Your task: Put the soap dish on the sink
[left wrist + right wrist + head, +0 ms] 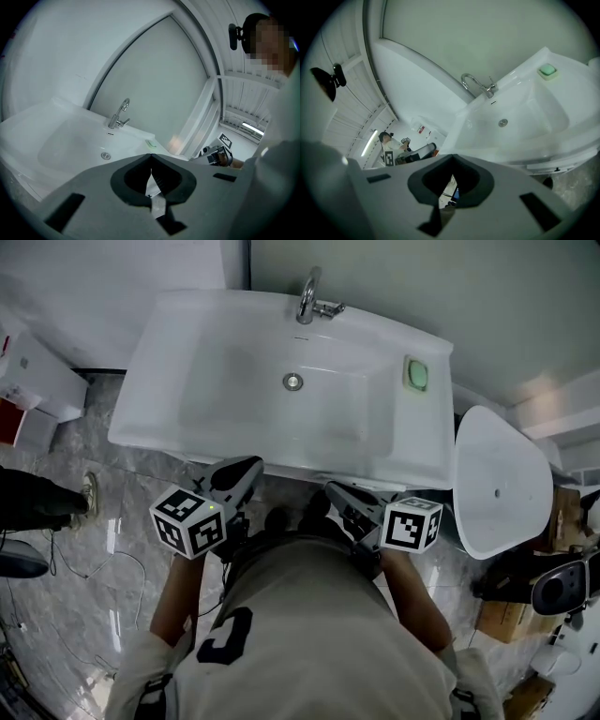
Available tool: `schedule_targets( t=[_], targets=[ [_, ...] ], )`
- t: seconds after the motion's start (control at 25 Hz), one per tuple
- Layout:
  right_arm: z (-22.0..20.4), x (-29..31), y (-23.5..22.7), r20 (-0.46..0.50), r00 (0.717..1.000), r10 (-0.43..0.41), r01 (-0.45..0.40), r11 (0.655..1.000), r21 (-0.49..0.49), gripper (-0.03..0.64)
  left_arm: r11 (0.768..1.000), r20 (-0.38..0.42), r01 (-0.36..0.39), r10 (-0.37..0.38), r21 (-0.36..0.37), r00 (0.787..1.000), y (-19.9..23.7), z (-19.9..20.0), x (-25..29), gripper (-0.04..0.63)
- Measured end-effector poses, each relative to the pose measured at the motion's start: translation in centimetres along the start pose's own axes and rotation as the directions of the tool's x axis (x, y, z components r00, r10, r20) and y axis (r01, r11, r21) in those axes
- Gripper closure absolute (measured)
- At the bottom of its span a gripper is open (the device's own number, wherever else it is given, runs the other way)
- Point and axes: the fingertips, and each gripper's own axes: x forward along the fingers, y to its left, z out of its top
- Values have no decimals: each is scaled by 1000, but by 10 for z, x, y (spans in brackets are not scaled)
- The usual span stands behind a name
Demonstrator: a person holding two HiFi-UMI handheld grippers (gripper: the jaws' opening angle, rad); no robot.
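Note:
A white soap dish (416, 373) with a green bar in it rests on the right rim of the white sink (159, 399), level with the chrome tap (309, 294). The dish also shows small in the left gripper view (150, 143) and in the right gripper view (547, 71). My left gripper (251, 466) hangs just in front of the sink's front edge, jaws together and empty (150, 156). My right gripper (334, 489) is beside it, also at the front edge, shut with nothing in it (452, 157). Both are well short of the dish.
A second white basin (497, 482) stands on the floor at the right, with cardboard boxes (506, 620) behind it. A white box (37, 371) and someone's shoe (87, 493) are at the left. Cables (84, 568) trail over the marble floor.

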Motion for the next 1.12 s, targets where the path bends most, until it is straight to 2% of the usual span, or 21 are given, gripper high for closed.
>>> schedule_targets(
  t=[0.32,0.52,0.88,1.12],
  targets=[
    [-18,-13,1,2,998,-58,58,998,-16,607,998,-51,57,-57,-6,997,-7,-16,11,575],
    [-29,-21,-5,19,997,-79,79,997,13,607,996,-84,88,-88,-6,993,-10,-27,16,575],
    [-29,-29,-1,32,999,-42,43,999,-21,607,994,-105,107,-104,25,989,-30,-26,13,575],
    [-30,-51,-4,60,998,-16,17,1000,-8,607,988,-130,142,-134,59,982,-63,-30,21,575]
  ],
)
